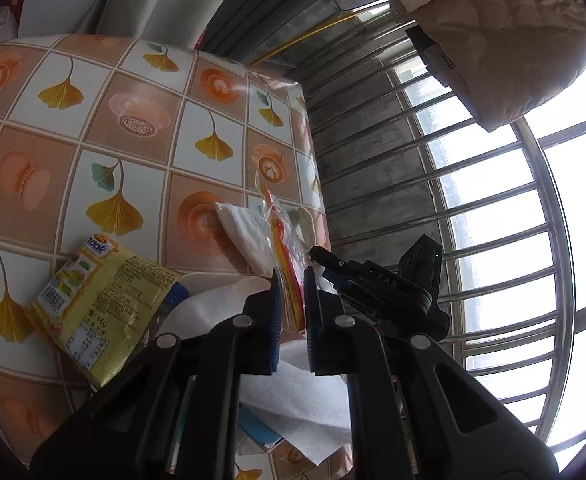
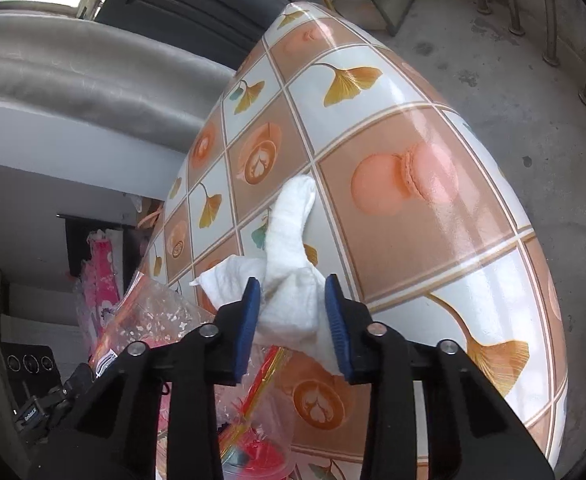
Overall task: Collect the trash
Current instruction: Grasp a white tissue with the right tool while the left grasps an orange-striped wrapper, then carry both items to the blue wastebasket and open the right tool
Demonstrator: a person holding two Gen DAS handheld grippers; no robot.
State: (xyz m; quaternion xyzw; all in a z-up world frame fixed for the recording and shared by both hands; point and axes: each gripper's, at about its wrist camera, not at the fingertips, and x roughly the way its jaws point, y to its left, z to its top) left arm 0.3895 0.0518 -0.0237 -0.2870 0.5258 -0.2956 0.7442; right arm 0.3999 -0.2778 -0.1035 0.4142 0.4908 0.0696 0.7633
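Trash is scattered over a table (image 1: 93, 128) with a glossy tile-pattern cover, ginkgo leaves, coffee cups and macarons printed all over it. Left gripper (image 1: 292, 292) has its blue pads squeezed together on a clear plastic wrapper (image 1: 289, 276) with red and yellow stripes, which sticks up between them near the table's right edge. Just behind it lies a folded white tissue (image 1: 249, 236). Off to the left sits a yellow snack packet (image 1: 101, 312), flat on the cover, with more white paper (image 1: 293, 400) and something blue tucked under the gripper's arms.

Right gripper (image 2: 293, 316) is clamped on a crumpled white tissue (image 2: 289, 240); the pads press into the lower bunch of it, and the rest trails forward across the cover in a twisted strip. Below and left of that gripper there's crinkly clear plastic (image 2: 161, 312) with small white flower prints and pink stuff showing through it. From the left wrist view you can see the other gripper's black body just beside the wrapper. Window bars (image 1: 493, 240) run along the right, bright daylight behind them, and a beige quilted jacket (image 1: 513, 40) hangs up top.
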